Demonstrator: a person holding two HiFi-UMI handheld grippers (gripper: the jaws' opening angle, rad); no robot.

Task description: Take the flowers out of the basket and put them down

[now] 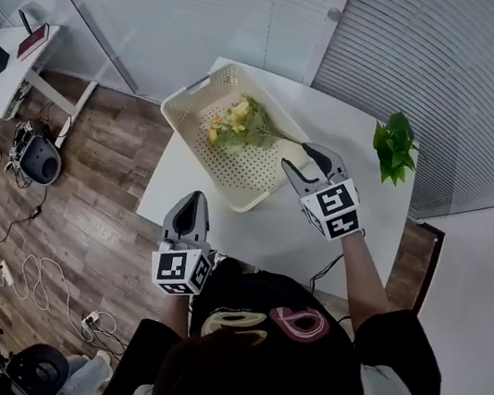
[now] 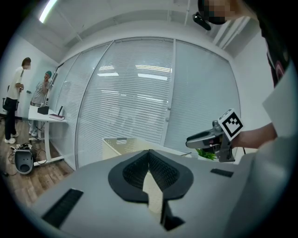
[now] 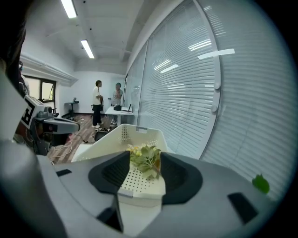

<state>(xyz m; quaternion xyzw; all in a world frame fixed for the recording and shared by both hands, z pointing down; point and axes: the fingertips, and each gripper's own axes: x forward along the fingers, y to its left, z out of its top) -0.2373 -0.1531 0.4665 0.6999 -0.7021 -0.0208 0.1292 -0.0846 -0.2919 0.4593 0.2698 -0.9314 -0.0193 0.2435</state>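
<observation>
Approach step: my right hand-held gripper (image 1: 293, 155), jaws apart and empty, faces the yellow flowers (image 1: 236, 124) lying in the perforated basket (image 1: 195, 88) on the desk (image 1: 335, 122); my left hand-held gripper (image 1: 193, 197) closed, idle; next, I judge, pinch the stem.

The head camera looks steeply down on the table (image 1: 334, 127) — both gripper cameras look low across it, sharing the basket (image 3: 139, 135).
</observation>
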